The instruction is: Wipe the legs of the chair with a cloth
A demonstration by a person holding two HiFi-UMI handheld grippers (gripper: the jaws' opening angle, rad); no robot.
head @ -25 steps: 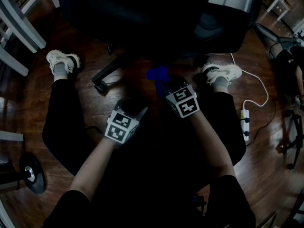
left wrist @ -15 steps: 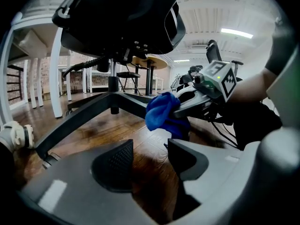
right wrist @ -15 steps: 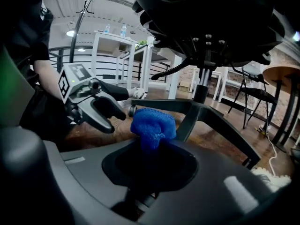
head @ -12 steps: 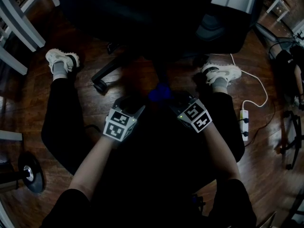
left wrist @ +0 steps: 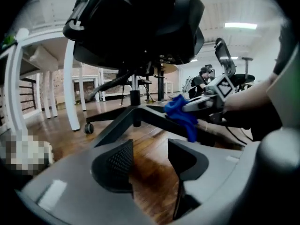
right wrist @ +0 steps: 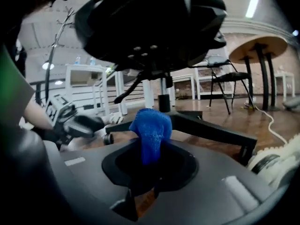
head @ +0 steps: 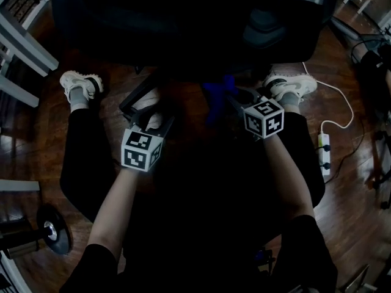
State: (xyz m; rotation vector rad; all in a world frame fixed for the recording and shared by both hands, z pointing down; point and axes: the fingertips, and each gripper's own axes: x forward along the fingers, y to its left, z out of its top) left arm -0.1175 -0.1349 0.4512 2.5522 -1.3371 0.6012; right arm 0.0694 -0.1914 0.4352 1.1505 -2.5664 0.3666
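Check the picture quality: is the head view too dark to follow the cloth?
Head view: badly underexposed, chair a black mass, only the blue cloth reads. Left gripper view: brighter, fisheye-bent, pale background washed out, cloth clear beyond the open left gripper. Right gripper view: cloth sharp in the shut right gripper, corners vignetted.

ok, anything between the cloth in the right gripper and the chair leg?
Nothing visible. The right gripper is shut on the blue cloth, and in the left gripper view the cloth lies right on the chair leg.

Office: swivel chair [left wrist: 136, 27], white desks [left wrist: 69, 88].
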